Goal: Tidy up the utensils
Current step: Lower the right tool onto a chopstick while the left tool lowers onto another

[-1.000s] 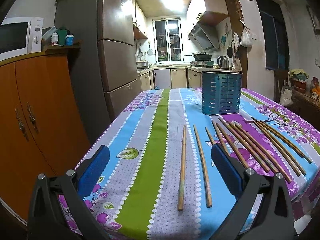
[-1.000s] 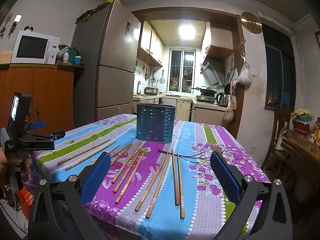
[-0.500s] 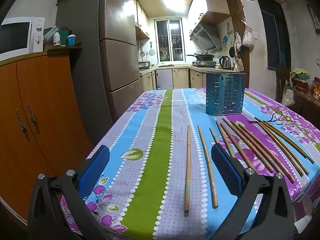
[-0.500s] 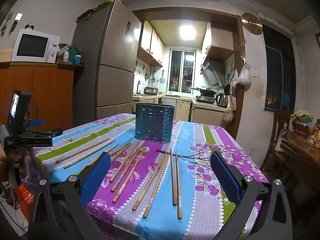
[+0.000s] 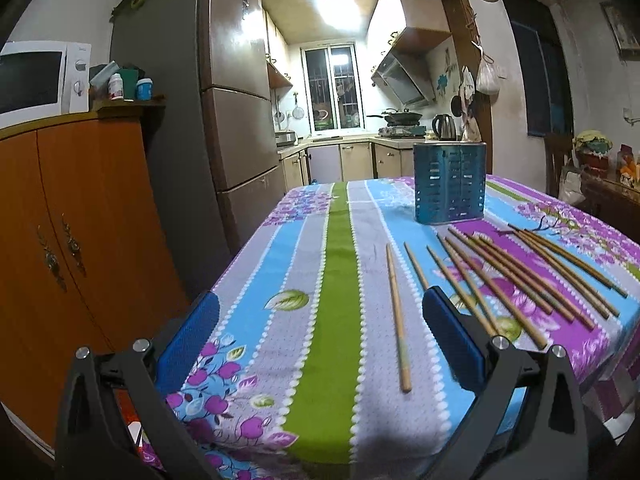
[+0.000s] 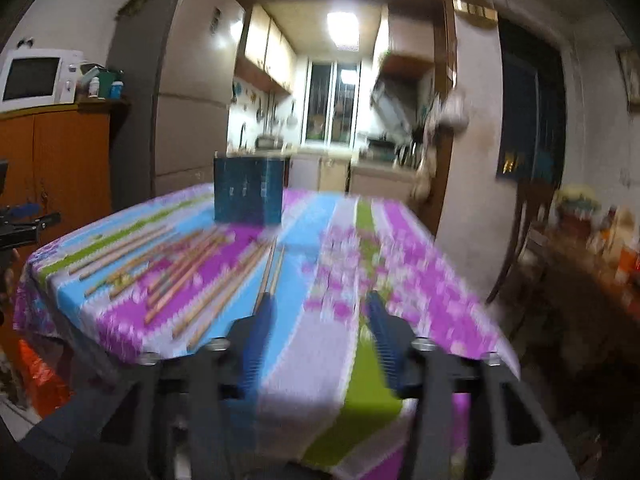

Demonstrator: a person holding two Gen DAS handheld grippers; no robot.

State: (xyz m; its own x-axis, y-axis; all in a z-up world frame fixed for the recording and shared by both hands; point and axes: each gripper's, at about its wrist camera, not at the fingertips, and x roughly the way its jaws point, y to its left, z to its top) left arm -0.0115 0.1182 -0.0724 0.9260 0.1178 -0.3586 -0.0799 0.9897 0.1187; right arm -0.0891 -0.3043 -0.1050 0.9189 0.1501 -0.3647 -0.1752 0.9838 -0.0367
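Observation:
Several wooden chopsticks (image 5: 500, 276) lie side by side on the flowered tablecloth (image 5: 340, 280), in front of a blue slotted utensil holder (image 5: 450, 184). My left gripper (image 5: 320, 332) is open just above the table's near edge. The leftmost chopstick (image 5: 396, 320) lies on the cloth between its fingers, untouched. The right wrist view is blurred. There my right gripper (image 6: 320, 320) hovers over the cloth with its jaws closing and nothing between them. The rightmost chopsticks (image 6: 272, 268) lie just beyond its left finger. The holder (image 6: 248, 192) stands behind them.
An orange cabinet (image 5: 80, 232) with a microwave (image 5: 40, 76) and a tall fridge (image 5: 240, 120) stand left of the table. A dark chair (image 6: 528, 232) and a cluttered side table (image 6: 592, 240) are on the right. A kitchen counter lies beyond.
My right gripper has swung right and dropped toward the table, and its jaws have narrowed from wide open. My left gripper has crept forward over the table edge.

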